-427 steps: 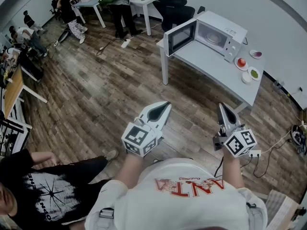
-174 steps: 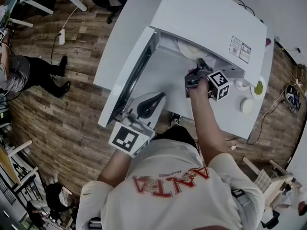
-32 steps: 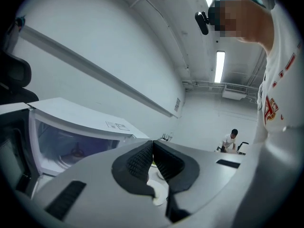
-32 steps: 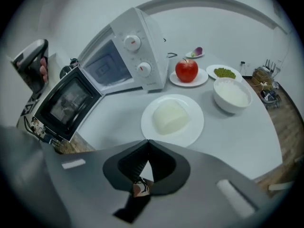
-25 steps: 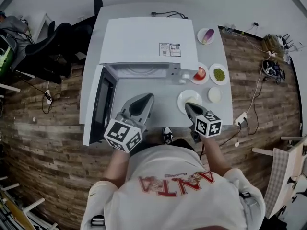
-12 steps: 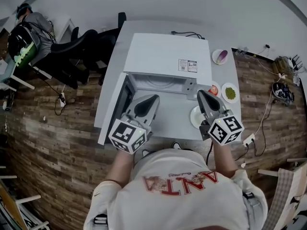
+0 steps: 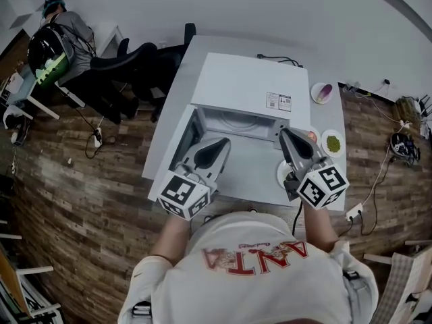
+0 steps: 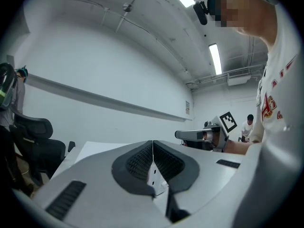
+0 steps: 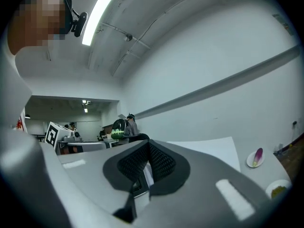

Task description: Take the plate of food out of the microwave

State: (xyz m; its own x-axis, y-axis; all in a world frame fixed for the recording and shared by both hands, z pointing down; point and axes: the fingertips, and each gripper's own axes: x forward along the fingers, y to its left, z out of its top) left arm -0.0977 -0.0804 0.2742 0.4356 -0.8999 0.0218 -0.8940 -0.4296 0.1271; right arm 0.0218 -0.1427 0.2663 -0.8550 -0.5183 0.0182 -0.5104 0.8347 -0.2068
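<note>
Under the right gripper (image 7: 289, 139), head view alone shows plate of food (image 7: 281, 173) on table (image 7: 251, 173), outside microwave (image 7: 246, 86); gripper views miss it. Its jaws and the left gripper (image 7: 217, 147) jaws pressed together, empty, both held level.

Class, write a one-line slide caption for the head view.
Left tongs and right tongs, both shut and empty, hover before the open microwave; a plate sits on the table.
</note>
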